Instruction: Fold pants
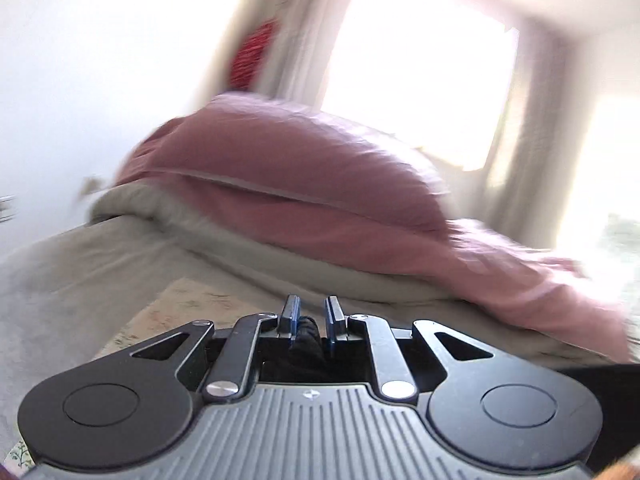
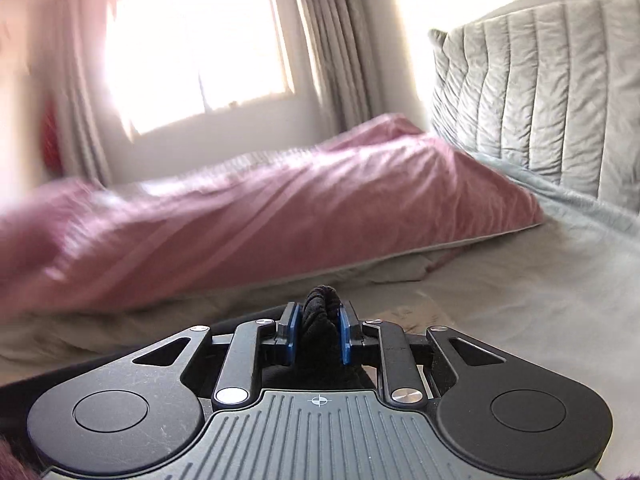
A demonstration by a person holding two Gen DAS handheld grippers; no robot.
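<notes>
The pants are black, and only a bunched piece shows in each view. In the left wrist view a small fold of the pants (image 1: 306, 330) sits between the blue pads of my left gripper (image 1: 311, 313), which is shut on it. In the right wrist view a thicker, ribbed wad of the pants (image 2: 320, 300) sticks up between the pads of my right gripper (image 2: 318, 317), which is pressed shut on it. Both grippers are held above the bed (image 2: 520, 300), pointing slightly downward. The rest of the pants hangs out of sight below the grippers.
A pink duvet (image 1: 280, 184) (image 2: 260, 220) lies heaped across the far side of the grey-sheeted bed. A grey quilted headboard (image 2: 540, 92) stands at the right. A bright window (image 2: 192, 60) with curtains is behind. A beige patterned cloth (image 1: 188, 308) lies on the sheet.
</notes>
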